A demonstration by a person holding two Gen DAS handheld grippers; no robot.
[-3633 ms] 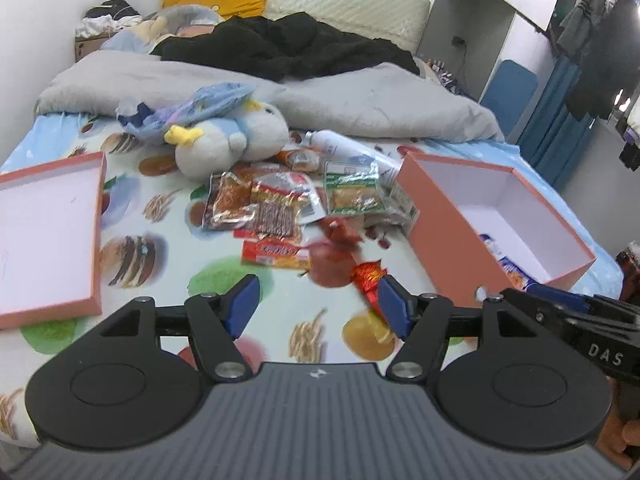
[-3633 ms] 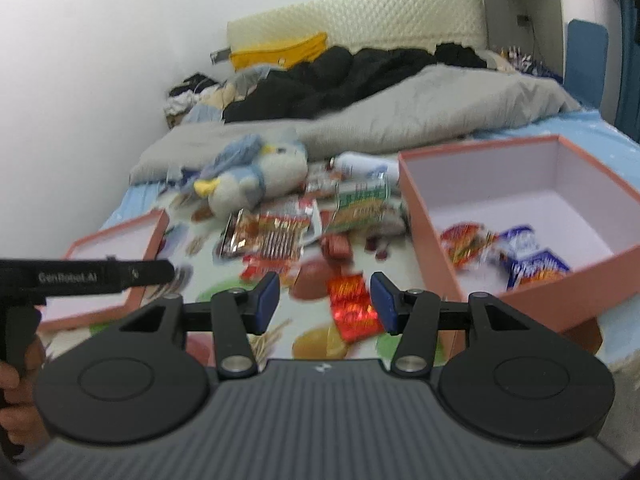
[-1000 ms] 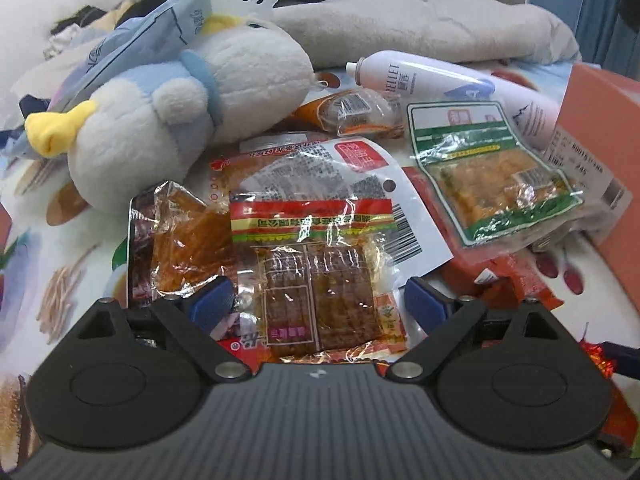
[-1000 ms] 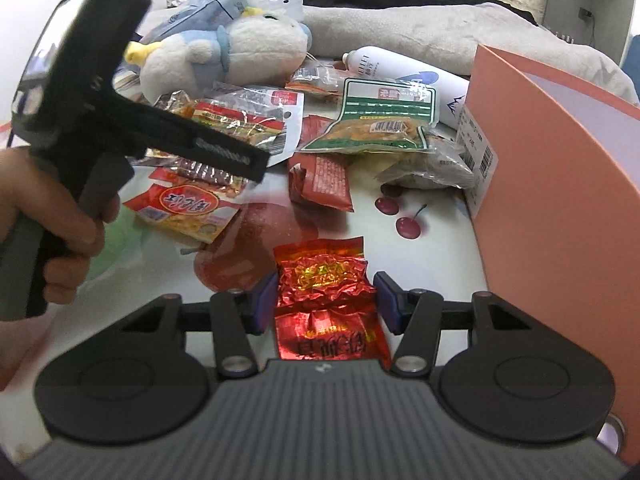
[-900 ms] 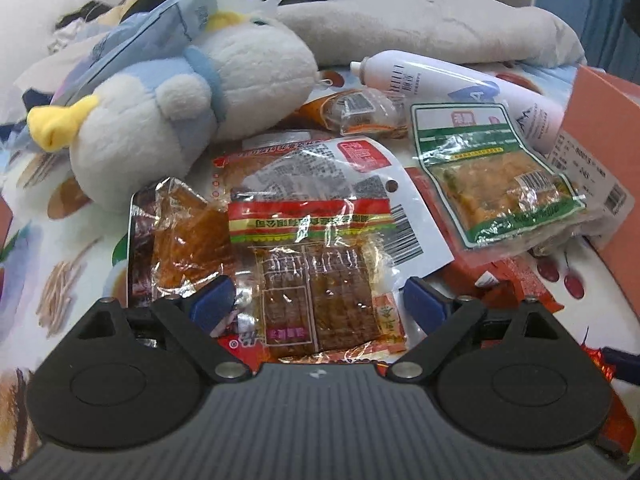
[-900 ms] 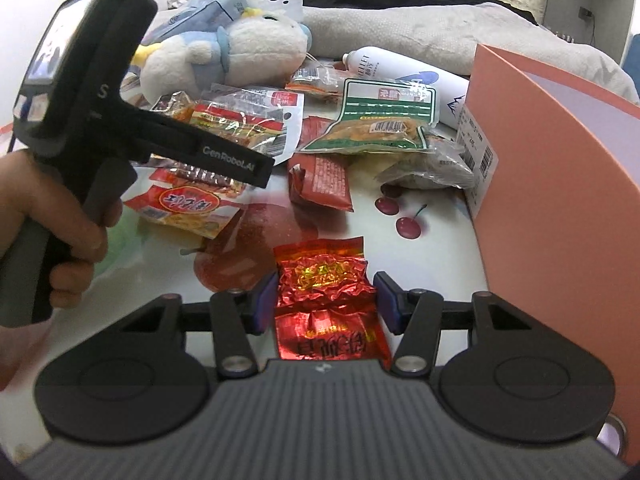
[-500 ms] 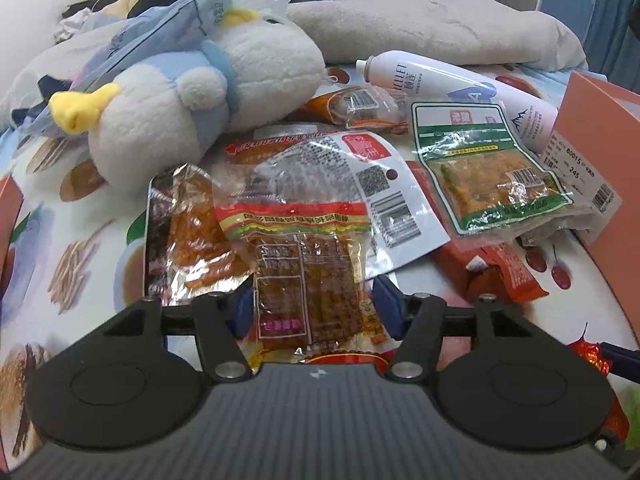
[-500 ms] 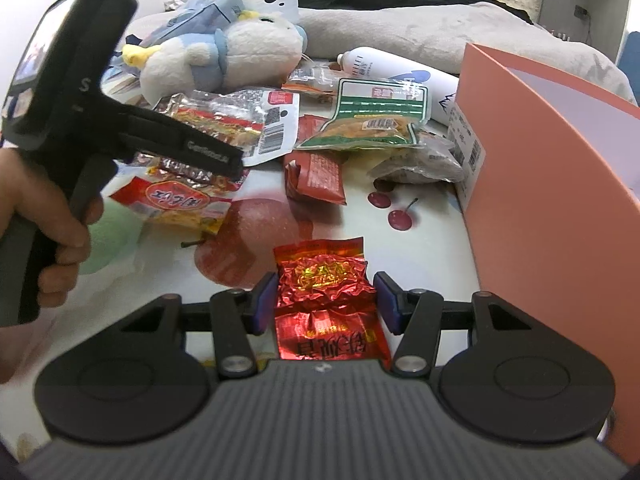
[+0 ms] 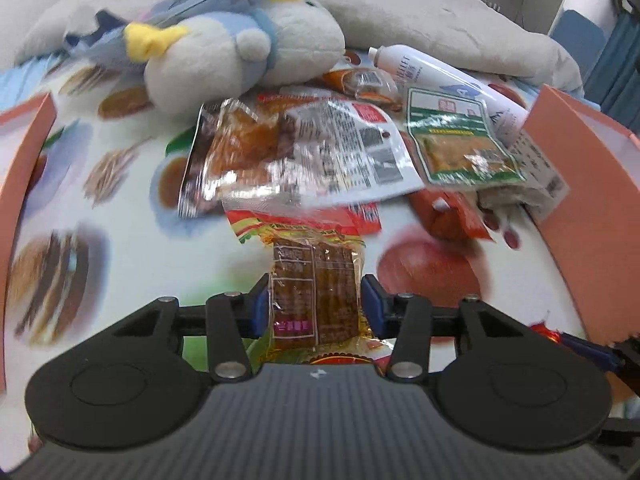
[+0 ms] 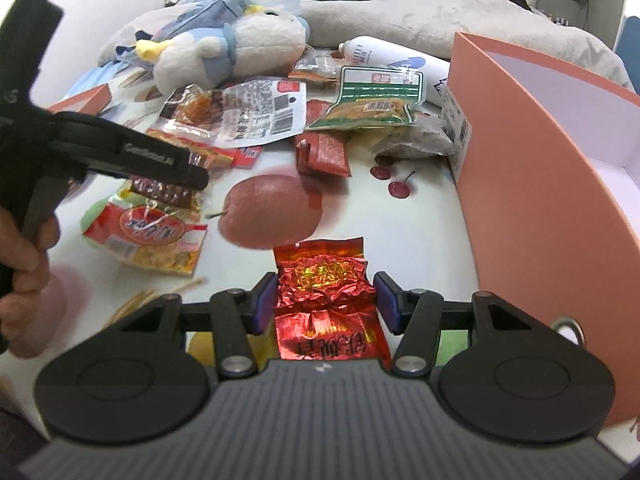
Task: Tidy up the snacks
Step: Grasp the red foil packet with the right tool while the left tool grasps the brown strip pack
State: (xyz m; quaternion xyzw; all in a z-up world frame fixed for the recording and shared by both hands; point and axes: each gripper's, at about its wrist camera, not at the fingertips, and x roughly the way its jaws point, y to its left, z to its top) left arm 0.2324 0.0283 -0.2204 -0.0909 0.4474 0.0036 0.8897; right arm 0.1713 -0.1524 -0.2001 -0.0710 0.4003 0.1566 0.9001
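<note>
In the left wrist view, my left gripper is closing its jaws on a brown dried-tofu packet in clear wrap. Both blue pads touch its sides, and it hangs clear of the snack pile. The right wrist view shows that gripper at the left with the packet under its tip. My right gripper is shut on a crumpled red foil packet, just above the printed sheet. The orange box stands to the right, and its inside is hidden.
Loose snacks lie on the bed: a large clear packet, a green-edged packet, a red bar, and an orange packet. A plush bird and a white bottle lie behind. The box lid sits at the left.
The left jaws have come in from wide apart onto the brown packet, and it has been drawn back and up out of the pile. The right gripper has drawn back slightly with the red packet.
</note>
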